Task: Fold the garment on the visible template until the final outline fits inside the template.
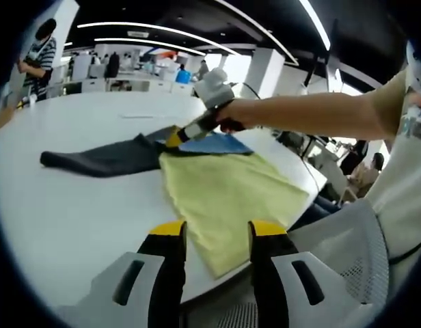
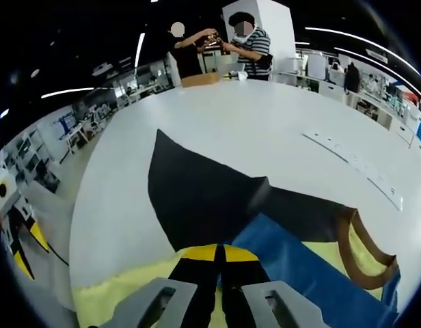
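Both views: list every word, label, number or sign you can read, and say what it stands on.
None can be read.
White strip lying on the table: it may carry marks, too small and blurred to read.
Dark garment, yellow template and blue sheet: no lettering shows.
Claw tips of the left gripper and right gripper: plain yellow and black, no text.

light: bright, even, from ceiling strip lamps [image 1: 149,42] | glare: window [image 1: 238,67] behind table [image 1: 74,205] blown white | shadows: faint on table | blur: mild throughout | distortion: strong bending toward edges, both views
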